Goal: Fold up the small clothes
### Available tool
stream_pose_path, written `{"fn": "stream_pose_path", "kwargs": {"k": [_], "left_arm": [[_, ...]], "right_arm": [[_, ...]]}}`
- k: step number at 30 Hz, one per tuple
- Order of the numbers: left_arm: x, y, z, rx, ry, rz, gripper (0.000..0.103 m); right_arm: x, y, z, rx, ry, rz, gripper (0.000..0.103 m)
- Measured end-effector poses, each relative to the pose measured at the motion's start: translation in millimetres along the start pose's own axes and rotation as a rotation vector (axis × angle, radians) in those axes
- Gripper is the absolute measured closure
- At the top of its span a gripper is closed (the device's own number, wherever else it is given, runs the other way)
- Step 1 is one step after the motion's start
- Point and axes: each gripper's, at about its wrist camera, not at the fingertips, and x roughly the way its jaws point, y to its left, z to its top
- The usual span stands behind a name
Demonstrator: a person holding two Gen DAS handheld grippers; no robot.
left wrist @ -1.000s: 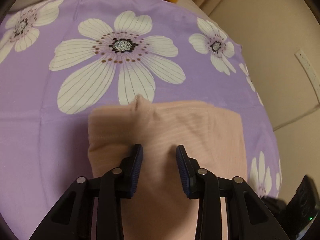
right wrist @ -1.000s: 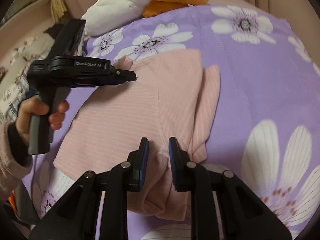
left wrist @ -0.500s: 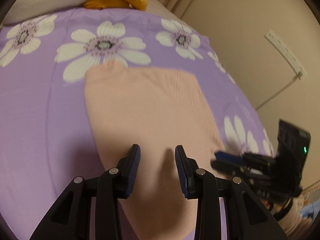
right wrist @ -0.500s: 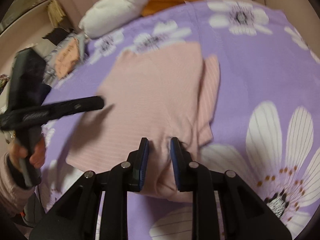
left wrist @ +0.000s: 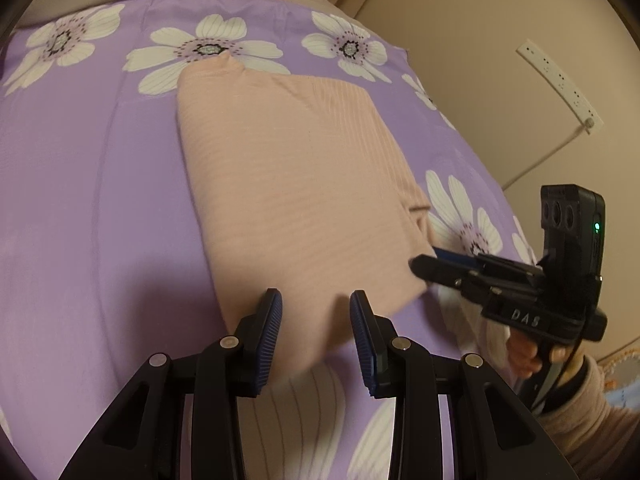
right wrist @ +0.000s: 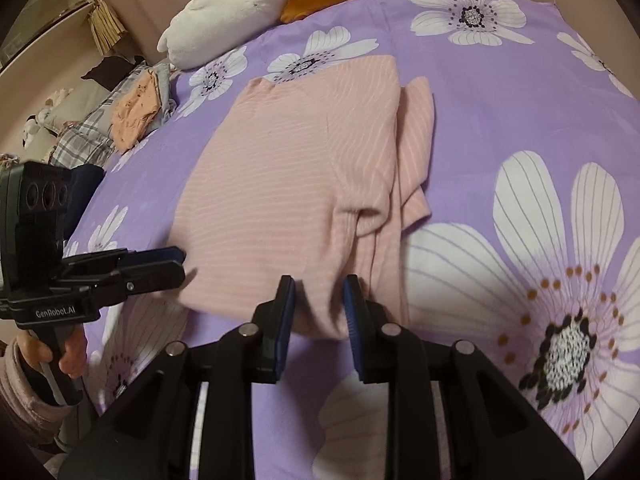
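I have a small pink striped knit top [right wrist: 288, 184] lying flat on the purple bed sheet with big white flowers [right wrist: 500, 92], about in the middle of the sheet and closer to its near edge. It is folded into a long shape, and one sleeve sticks out along its right side.

A second ago my left tongs were right over the top, low and close. Now I have pulled them back toward the near edge of the sheet. My left tongs [left wrist: 316, 320] hang just above the near end of the top, open about halfway, and they hold nothing.

My right tongs [right wrist: 318, 300] have changed too. A second ago the fingers were close together with pink cloth bunched between them. Now they are a bit wider and I see no cloth pinched in them, so I think I let go. They sit at the near right corner of the top, right by the loose folds there.

I think this means one fold is done and the top is set down. Both tongs are lined up along the near edge of the top, so I guess the next job is to grab that edge and fold it away from me.

A white and orange plush toy [right wrist: 256, 0] lies at the far edge of the sheet. A pile of other clothes [right wrist: 132, 112] waits off the left edge.
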Motion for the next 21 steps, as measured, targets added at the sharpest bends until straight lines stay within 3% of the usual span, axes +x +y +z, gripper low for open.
{"fn": "stream_pose_path", "kwargs": {"k": [2, 3, 5, 6, 7, 11, 15, 21], "left_arm": [[-7.7, 2.4, -5.1, -0.021, -0.007, -0.007, 0.069], [-13.5, 5.2, -7.1, -0.037, -0.015, -0.01, 0.069], [-21.9, 11.5, -10.2, -0.065, -0.034, -0.008, 0.058], [-24.6, 14.5, -12.4, -0.078, -0.042, 0.002, 0.041], [-28.6, 20.1, -12.8, -0.1, -0.059, 0.013, 0.035], [-30.7, 45.0, -8.9, -0.201, -0.078, -0.02, 0.035], [-22.4, 63.3, -0.9, -0.296, -0.076, -0.141, 0.035], [-1.9, 73.9, 17.1, -0.364, -0.08, -0.236, 0.035]], "right_arm": [[-8.0, -2.3, -1.8, 0.019, -0.009, 0.016, 0.07], [-14.0, -5.6, -2.2, 0.04, -0.019, 0.033, 0.062], [-21.1, -11.5, -3.4, 0.074, -0.032, 0.059, 0.052], [-25.1, -17.6, -3.2, 0.103, -0.045, 0.08, 0.049], [-26.3, -19.5, -3.5, 0.12, -0.05, 0.086, 0.047], [-24.3, -40.0, -0.7, 0.217, -0.066, 0.092, 0.039], [-11.1, -61.5, 3.9, 0.326, -0.05, 0.145, 0.033], [4.0, -76.5, 18.5, 0.411, -0.063, 0.226, 0.032]]}}
